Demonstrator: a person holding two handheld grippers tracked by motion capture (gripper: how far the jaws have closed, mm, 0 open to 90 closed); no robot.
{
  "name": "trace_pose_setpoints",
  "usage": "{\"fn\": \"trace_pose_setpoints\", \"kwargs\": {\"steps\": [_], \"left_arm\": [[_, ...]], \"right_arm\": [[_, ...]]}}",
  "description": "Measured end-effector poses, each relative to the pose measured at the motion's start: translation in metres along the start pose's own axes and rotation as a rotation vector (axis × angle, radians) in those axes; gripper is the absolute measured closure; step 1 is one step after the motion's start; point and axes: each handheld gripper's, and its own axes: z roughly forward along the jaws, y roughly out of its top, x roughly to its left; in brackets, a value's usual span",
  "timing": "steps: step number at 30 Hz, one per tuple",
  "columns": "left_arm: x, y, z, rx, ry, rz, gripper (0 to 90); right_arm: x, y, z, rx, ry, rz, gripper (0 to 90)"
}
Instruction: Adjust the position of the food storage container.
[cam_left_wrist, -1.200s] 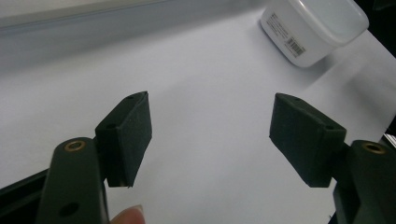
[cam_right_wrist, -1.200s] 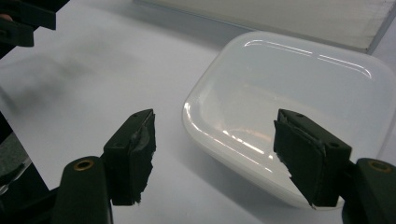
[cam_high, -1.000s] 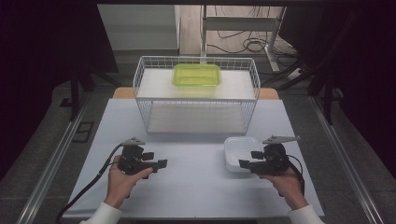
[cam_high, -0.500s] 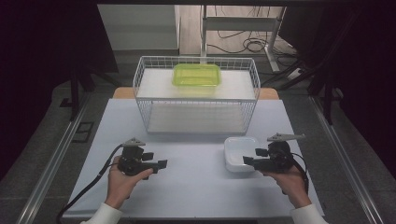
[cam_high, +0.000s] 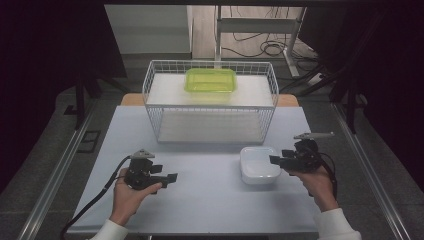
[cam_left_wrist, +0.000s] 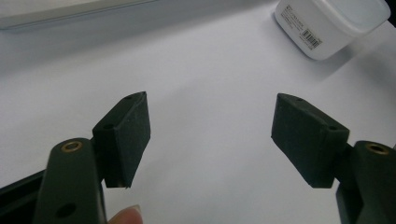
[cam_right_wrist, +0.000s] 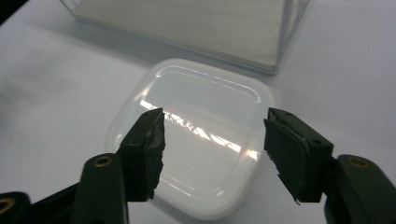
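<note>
White, rounded-square translucent plastic container (cam_high: 259, 164) with a glossy lid sits on the white table (cam_high: 210, 200), at 5 o'clock from the white wire basket (cam_high: 210, 100) that holds a lime-green lidded plastic box (cam_high: 210, 80). Right gripper (cam_high: 275, 160) held level at the container's 3 o'clock edge, pointing to 9 o'clock — jaws have just been closing, still apart, nothing clamped, lid below them. Left gripper (cam_high: 171, 177) sits at the container's 9 o'clock, well apart — 2 jaws spread wide, empty.
</note>
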Motion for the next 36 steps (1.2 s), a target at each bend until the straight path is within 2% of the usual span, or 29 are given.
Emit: {"fn": "trace_pose_setpoints", "kwargs": {"steps": [5,9,13,16,17,18,20,21,22,25,27,30,36], "left_arm": [[0.001,0.001,0.003,0.006,-0.009,-0.008,27.5],[0.001,0.002,0.0,-0.004,0.001,-0.014,27.6],[0.003,0.006,-0.003,-0.021,-0.001,-0.032,27.6],[0.004,0.007,-0.003,-0.021,-0.007,-0.042,27.6],[0.004,0.007,-0.003,-0.021,-0.007,-0.042,27.6],[0.005,0.008,-0.002,-0.021,-0.01,-0.044,27.7],[0.007,0.009,-0.001,-0.015,-0.003,-0.037,27.6],[0.007,0.009,-0.001,-0.015,-0.003,-0.037,27.6],[0.007,0.008,0.0,-0.005,0.008,-0.027,27.6],[0.006,0.006,0.001,0.005,0.013,-0.017,27.5],[0.005,0.005,0.001,0.01,0.015,-0.013,27.5],[0.005,0.005,0.0,0.009,0.022,-0.008,27.7],[0.005,0.004,0.001,0.012,0.021,-0.009,27.8]], "right_arm": [[-0.011,0.001,0.005,0.039,-0.043,0.016,47.4],[-0.015,0.001,0.011,0.071,-0.074,0.015,52.7],[-0.018,0.004,0.015,0.083,-0.093,0.016,61.9],[-0.021,0.006,0.017,0.081,-0.124,0.023,69.6],[-0.021,0.006,0.017,0.081,-0.124,0.023,69.6],[-0.026,0.008,0.019,0.082,-0.154,0.03,75.4],[-0.032,0.009,0.02,0.09,-0.187,0.033,81.3],[-0.032,0.009,0.02,0.09,-0.187,0.033,81.3],[-0.038,0.008,0.021,0.107,-0.208,0.034,85.9],[-0.043,0.007,0.025,0.131,-0.208,0.036,88.6],[-0.047,0.004,0.034,0.173,-0.213,0.024,88.9],[-0.046,0.002,0.041,0.195,-0.214,0.008,89.0],[-0.041,-0.002,0.051,0.226,-0.187,-0.009,89.0]]}}
